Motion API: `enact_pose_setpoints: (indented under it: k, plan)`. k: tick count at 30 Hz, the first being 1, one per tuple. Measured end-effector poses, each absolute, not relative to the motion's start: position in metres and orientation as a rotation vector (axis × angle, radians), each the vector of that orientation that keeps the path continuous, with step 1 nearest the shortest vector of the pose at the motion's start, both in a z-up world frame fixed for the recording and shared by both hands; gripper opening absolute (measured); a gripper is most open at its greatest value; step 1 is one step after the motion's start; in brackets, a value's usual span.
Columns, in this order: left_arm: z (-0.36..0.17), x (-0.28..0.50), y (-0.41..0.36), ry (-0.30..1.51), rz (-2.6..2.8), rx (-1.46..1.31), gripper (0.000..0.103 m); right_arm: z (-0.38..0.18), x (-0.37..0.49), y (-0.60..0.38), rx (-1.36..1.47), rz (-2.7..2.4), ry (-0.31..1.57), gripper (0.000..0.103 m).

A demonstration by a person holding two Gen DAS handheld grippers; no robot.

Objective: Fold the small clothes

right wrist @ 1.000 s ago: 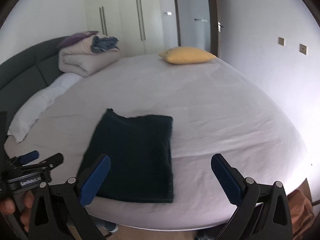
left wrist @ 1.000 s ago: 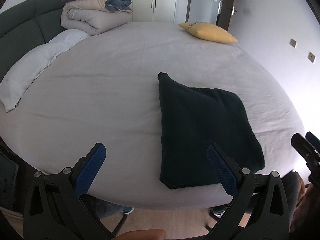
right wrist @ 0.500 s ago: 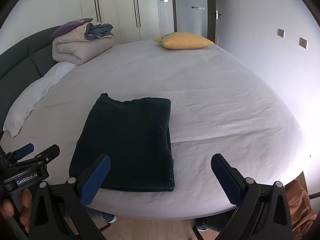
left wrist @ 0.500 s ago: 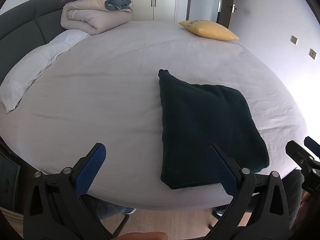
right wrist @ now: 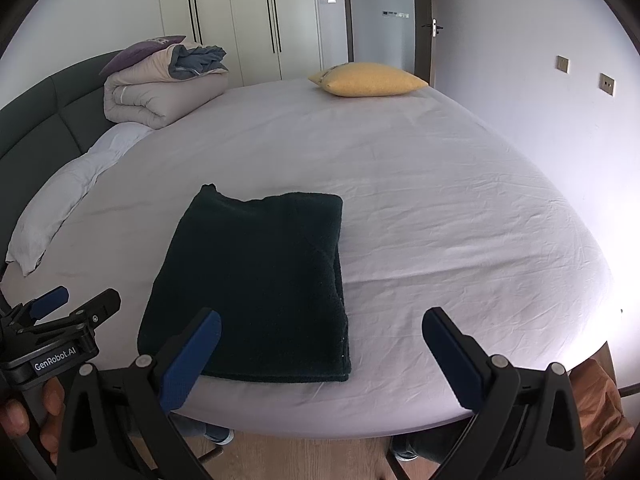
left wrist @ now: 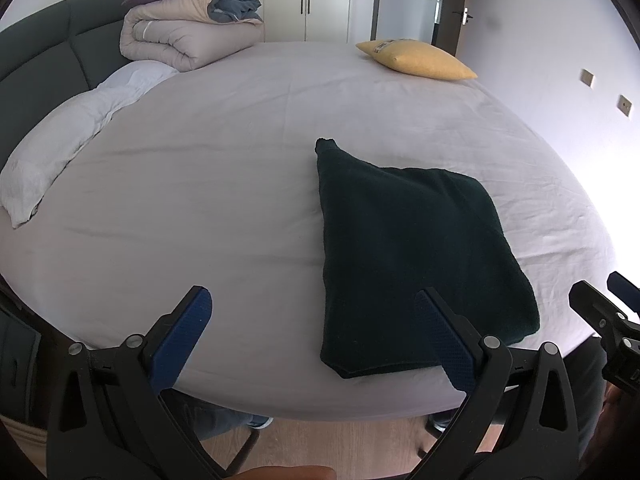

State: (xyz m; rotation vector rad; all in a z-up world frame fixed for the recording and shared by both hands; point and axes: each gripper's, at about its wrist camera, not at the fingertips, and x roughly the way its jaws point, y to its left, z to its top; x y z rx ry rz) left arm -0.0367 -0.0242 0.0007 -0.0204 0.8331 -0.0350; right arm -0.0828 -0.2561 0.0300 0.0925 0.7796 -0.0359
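Observation:
A dark green garment (left wrist: pixel 408 248) (right wrist: pixel 260 280) lies folded into a flat rectangle near the front edge of the bed (left wrist: pixel 200 184) (right wrist: pixel 440 208). My left gripper (left wrist: pixel 316 320) hovers open over the front edge, left of the garment, its right finger over the cloth's near corner. My right gripper (right wrist: pixel 320 340) is open too, at the garment's near right corner, holding nothing. The left gripper (right wrist: pixel 60 312) shows at the lower left of the right wrist view, held by a hand. The right gripper (left wrist: pixel 604 300) shows at the right edge of the left wrist view.
A rolled duvet (left wrist: pixel 188 36) (right wrist: pixel 160 92) and white pillow (left wrist: pixel 76 136) lie by the dark headboard at the left. A yellow cushion (left wrist: pixel 416 58) (right wrist: pixel 368 78) sits at the far side. Wardrobes, a door and wooden floor surround the bed.
Both grippers have drawn back and risen slightly from the bed. The garment lies still and both stay open.

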Motion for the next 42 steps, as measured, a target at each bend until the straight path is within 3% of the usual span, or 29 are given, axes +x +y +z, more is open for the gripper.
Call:
enact_pose_setpoints:
  k: [42]
  plan:
    - [-0.0024,-0.0379,-0.0274,0.834,-0.040,-0.015,0.103,0.0293,-0.0837,-0.2582,0.088,-0.038,0.788,0.103]
